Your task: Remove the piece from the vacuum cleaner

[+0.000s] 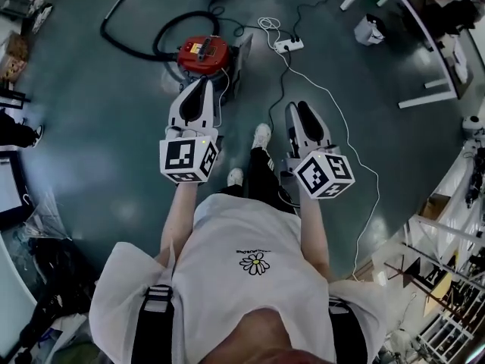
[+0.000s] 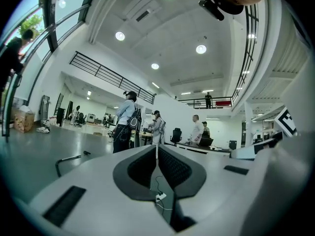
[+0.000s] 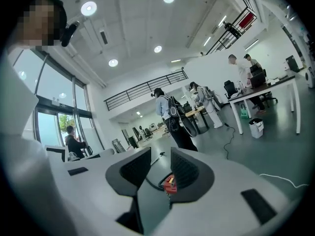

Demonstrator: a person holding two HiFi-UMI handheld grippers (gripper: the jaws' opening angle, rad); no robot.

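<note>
Item: red canister vacuum cleaner (image 1: 202,54), standing on the floor (image 1: 91,120), upright, black hose (image 1: 129,40) looping from its far side out to its left. A grey flat panel (image 1: 242,58) leans just beside its right flank; whether this is the piece to be removed cannot be told from these views, and no part looks detached. Left gripper (image 1: 203,82): jaws drawn together, nothing between them, held in the air on the near side of the vacuum cleaner and apart from it. Right gripper (image 1: 301,108): jaws standing wide, nothing between the pads; the vacuum cleaner shows far off through the gap, below and beyond. Task status, by judgement: not yet begun. Nothing is gripped or touched, and the approach, the grasp and the pull all remain. The operator stands upright with white shoes (image 1: 261,135) on the near side of the vacuum cleaner. Surface: smooth dark grey-green floor with a soft sheen. Other fittings: white power strip (image 1: 288,45) just to the right of the vacuum cleaner, and a white cable (image 1: 345,127) trailing from it toward the near right. A small waste bin (image 1: 369,30) and a white desk (image 1: 436,59) stand well to the right. Room: tall open hall, with white walls, round ceiling lights, a railed balcony, and several people at work well beyond the vacuum cleaner.
</note>
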